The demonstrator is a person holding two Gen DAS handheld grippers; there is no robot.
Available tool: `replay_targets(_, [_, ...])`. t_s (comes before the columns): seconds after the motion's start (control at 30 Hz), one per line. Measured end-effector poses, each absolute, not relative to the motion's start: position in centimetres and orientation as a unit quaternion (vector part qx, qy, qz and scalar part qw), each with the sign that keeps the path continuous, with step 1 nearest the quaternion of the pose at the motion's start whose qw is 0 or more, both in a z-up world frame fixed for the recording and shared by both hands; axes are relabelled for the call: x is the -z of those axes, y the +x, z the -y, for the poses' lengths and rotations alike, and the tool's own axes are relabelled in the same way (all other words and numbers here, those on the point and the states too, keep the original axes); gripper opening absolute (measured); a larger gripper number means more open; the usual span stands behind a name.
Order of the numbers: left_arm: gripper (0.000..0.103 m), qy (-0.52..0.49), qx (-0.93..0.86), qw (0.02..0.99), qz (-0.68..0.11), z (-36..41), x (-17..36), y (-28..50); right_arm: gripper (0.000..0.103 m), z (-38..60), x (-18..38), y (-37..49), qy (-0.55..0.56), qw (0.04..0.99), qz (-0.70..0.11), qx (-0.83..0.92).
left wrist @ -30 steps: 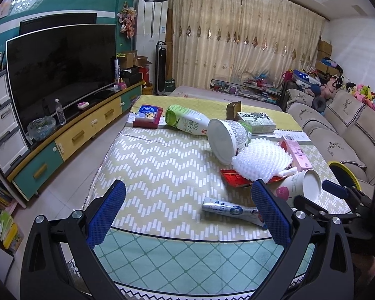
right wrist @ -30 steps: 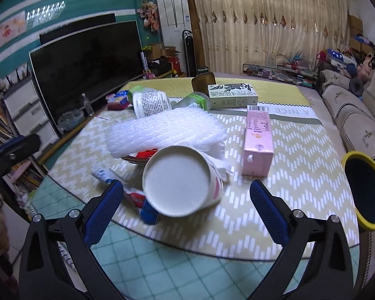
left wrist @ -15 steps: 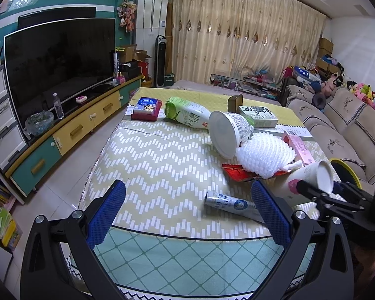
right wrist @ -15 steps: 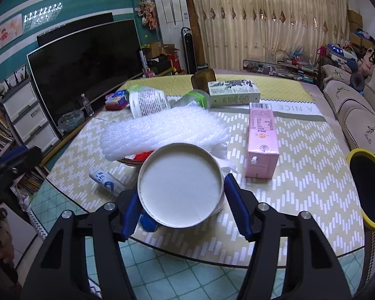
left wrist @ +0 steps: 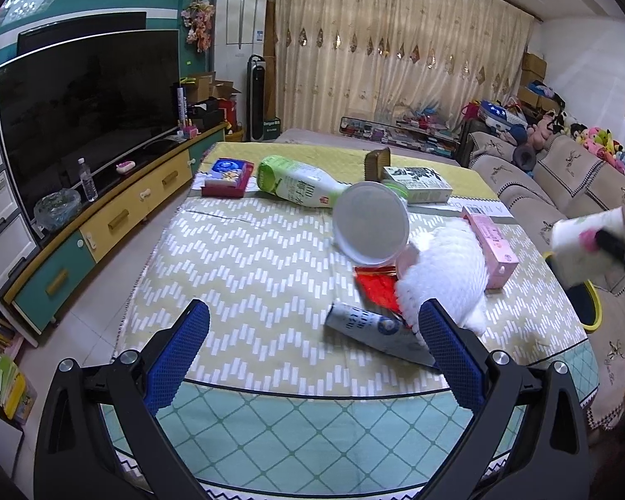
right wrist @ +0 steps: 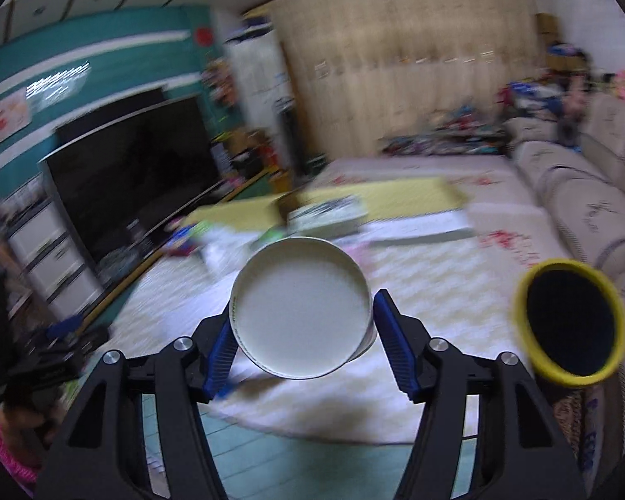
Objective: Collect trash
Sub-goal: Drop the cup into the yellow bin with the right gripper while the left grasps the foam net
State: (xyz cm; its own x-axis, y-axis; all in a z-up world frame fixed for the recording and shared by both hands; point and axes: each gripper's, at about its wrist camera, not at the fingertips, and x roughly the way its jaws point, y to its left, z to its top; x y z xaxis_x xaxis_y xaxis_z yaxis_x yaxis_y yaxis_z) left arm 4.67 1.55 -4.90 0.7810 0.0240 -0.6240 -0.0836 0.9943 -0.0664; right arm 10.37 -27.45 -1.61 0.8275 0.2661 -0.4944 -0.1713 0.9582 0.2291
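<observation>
My right gripper [right wrist: 302,333] is shut on a white paper cup [right wrist: 300,312] and holds it in the air above the table; the right wrist view is motion-blurred. The cup also shows at the right edge of the left wrist view [left wrist: 587,227]. A yellow-rimmed black bin [right wrist: 571,325] stands to the right, beside the sofa. My left gripper [left wrist: 312,346] is open and empty above the table's near edge. On the table lie a toothpaste tube [left wrist: 375,329], white foam netting [left wrist: 446,279], a red wrapper [left wrist: 375,287], a white tub [left wrist: 371,223], a pink carton [left wrist: 489,246] and a green-white bottle [left wrist: 300,183].
A green-white box [left wrist: 416,183] and a blue-red packet [left wrist: 227,171] lie at the table's far end. A TV [left wrist: 83,104] on a low cabinet [left wrist: 104,225] runs along the left. A sofa [left wrist: 562,191] is on the right.
My right gripper closed on the paper cup, lifted it off the table and swung it up and right. The left gripper stayed open and shifted slightly.
</observation>
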Motion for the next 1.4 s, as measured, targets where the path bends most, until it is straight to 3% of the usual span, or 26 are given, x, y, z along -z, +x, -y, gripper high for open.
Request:
replay_targets(0.2, [0.099, -0.036, -0.007, 0.943, -0.331, -0.1, 5.2, 5.5, 0.06, 38.3, 3.4, 13.4, 0.13, 0.953, -0.27, 0.048])
replay_targets(0.43, [0.099, -0.037, 0.026, 0.94, -0.339, 1.7, 5.5, 6.6, 0.06, 46.1, 9.2, 19.0, 0.127, 0.921, -0.336, 0.149])
replay_targets(0.73, [0.099, -0.008, 0.069, 0.932, -0.356, 4.6, 6.6, 8.4, 0.062, 49.3, 16.0, 23.9, 0.129, 0.882, -0.414, 0.184])
replay_targets(0.8, [0.099, -0.009, 0.074, 0.929, -0.363, 4.6, 6.9, 8.9, 0.064, 49.7, 16.7, 24.5, 0.125, 0.878, -0.422, 0.188])
replay_targets(0.87, [0.099, -0.012, 0.078, 0.926, -0.37, 4.7, 7.3, 9.5, 0.075, 49.7, 16.8, 24.8, 0.12, 0.878, -0.422, 0.192])
replay_targets(1.1, [0.098, -0.034, 0.103, 0.916, -0.386, 5.0, 8.2, 10.9, 0.076, 48.5, 16.2, 24.1, 0.104, 0.884, -0.415, 0.189])
replay_targets(1.4, [0.051, -0.059, 0.113, 0.91, -0.395, 4.9, 8.4, 11.5, 0.08, 46.6, 14.1, 21.7, 0.099, 0.899, -0.393, 0.166])
